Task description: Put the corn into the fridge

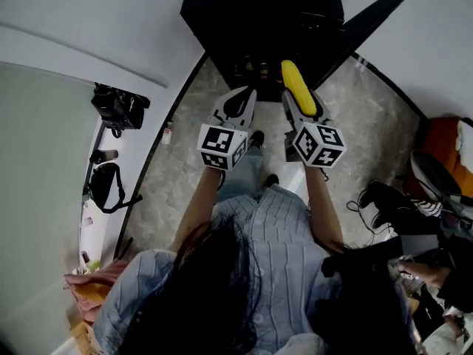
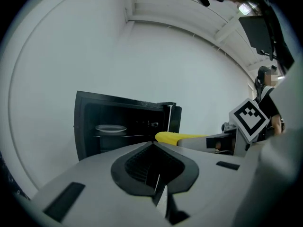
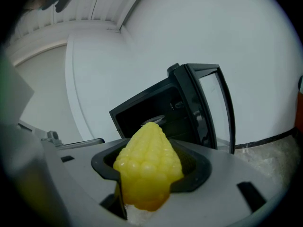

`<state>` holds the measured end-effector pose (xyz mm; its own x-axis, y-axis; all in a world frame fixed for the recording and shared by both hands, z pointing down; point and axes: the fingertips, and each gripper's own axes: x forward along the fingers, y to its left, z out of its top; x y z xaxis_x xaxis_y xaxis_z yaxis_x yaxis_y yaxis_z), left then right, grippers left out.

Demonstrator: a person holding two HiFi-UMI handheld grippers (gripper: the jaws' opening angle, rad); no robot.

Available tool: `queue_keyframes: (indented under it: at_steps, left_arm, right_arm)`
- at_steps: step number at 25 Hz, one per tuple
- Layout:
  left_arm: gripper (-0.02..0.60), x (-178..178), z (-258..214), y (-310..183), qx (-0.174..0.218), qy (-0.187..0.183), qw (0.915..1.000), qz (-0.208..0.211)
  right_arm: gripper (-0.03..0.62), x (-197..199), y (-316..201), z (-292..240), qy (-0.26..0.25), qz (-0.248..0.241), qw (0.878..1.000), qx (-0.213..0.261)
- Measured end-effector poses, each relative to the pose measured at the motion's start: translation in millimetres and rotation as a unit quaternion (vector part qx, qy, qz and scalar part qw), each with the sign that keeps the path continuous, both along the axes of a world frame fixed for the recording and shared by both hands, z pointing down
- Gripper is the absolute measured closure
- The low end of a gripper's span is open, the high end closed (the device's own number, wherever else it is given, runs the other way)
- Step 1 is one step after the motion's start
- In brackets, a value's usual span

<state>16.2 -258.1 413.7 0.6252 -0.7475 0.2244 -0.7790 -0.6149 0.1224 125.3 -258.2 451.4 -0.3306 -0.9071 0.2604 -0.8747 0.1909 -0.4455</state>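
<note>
A yellow corn cob (image 1: 298,87) (image 3: 148,167) sits clamped in my right gripper (image 1: 295,98), its tip pointing toward the small black fridge (image 1: 262,21). The fridge (image 3: 165,112) stands open with its door (image 1: 362,24) (image 3: 213,108) swung to the right. A white plate (image 2: 111,128) lies on a shelf inside. My left gripper (image 1: 238,106) (image 2: 154,181) hangs shut and empty just left of the right one, a short way in front of the fridge (image 2: 123,124). The corn (image 2: 177,137) and the right gripper's marker cube (image 2: 249,117) show at the right of the left gripper view.
A white wall runs behind and left of the fridge. A black bag (image 1: 118,106) and another bag (image 1: 107,187) lie on a white surface at the left. Shoes and cables (image 1: 392,198) and an orange seat (image 1: 443,146) lie at the right. The floor (image 1: 377,132) is grey stone.
</note>
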Motion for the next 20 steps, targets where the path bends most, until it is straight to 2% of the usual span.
queue_keyframes:
  at_steps: [4, 12, 17, 20]
  left_arm:
    - [0.572, -2.1, 14.3, -19.5, -0.013, -0.007, 0.9998, 0.014]
    - [0.572, -8.5, 46.6, -60.3, -0.042, 0.017, 0.9989, 0.013]
    - [0.572, -11.8, 57.4, -87.0, -0.036, 0.015, 0.9991, 0.014]
    - [0.572, -14.0, 55.5, -103.0, -0.028, 0.039, 0.9988, 0.010]
  right_arm:
    - [0.347, -2.6, -27.3, 18.8, 0.004, 0.009, 1.000, -0.016]
    - [0.347, -13.2, -84.2, 72.5, 0.019, 0.009, 0.999, -0.041]
    - [0.347, -18.9, -119.2, 101.1, 0.050, -0.002, 0.997, -0.056]
    - [0.347, -19.3, -139.4, 116.9, 0.062, -0.001, 0.996, -0.064]
